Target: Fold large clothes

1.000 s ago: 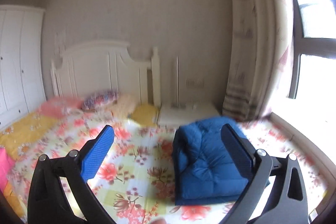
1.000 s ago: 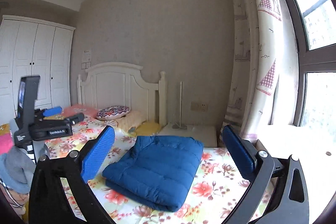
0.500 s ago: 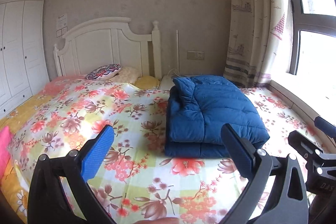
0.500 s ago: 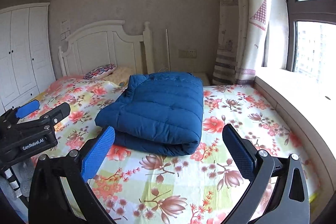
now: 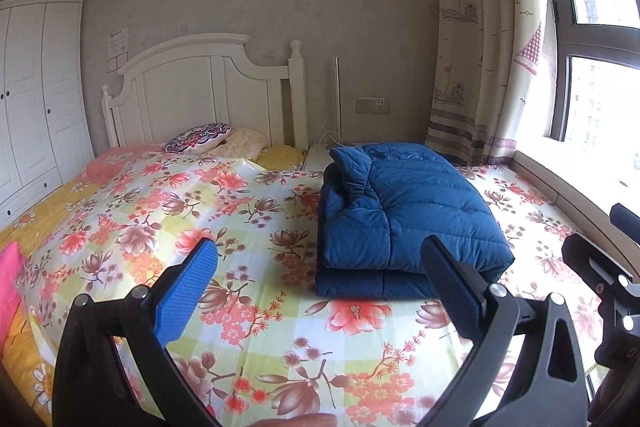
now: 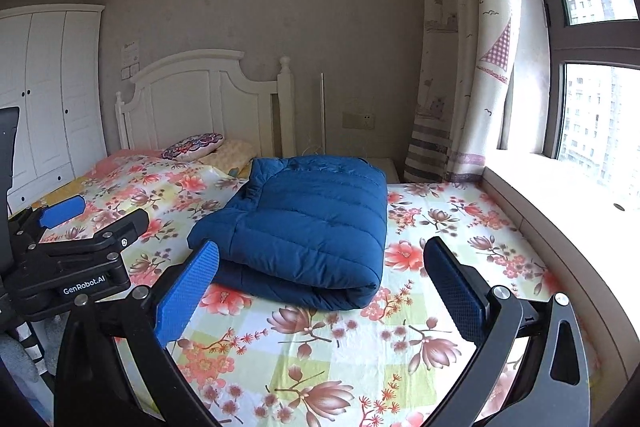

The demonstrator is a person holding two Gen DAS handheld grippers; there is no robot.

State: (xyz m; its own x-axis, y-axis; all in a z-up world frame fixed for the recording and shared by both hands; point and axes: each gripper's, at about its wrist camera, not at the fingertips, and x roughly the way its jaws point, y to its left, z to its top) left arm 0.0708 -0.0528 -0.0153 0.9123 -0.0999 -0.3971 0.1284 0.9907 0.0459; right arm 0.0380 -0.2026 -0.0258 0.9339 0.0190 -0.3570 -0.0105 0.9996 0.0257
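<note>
- Blue quilted jacket (image 5: 404, 211) is seen folded on the floral bed (image 5: 200, 203).
- Left hand-held gripper (image 5: 320, 287) and right hand-held gripper (image 6: 320, 287) are held apart, empty.

I hold my left gripper (image 5: 318, 283) level, jaws spread wide, nothing between the pads. My right gripper (image 6: 320, 283) is likewise spread wide and empty. Each gripper appears at the edge of the other's view, side by side and apart.
</note>
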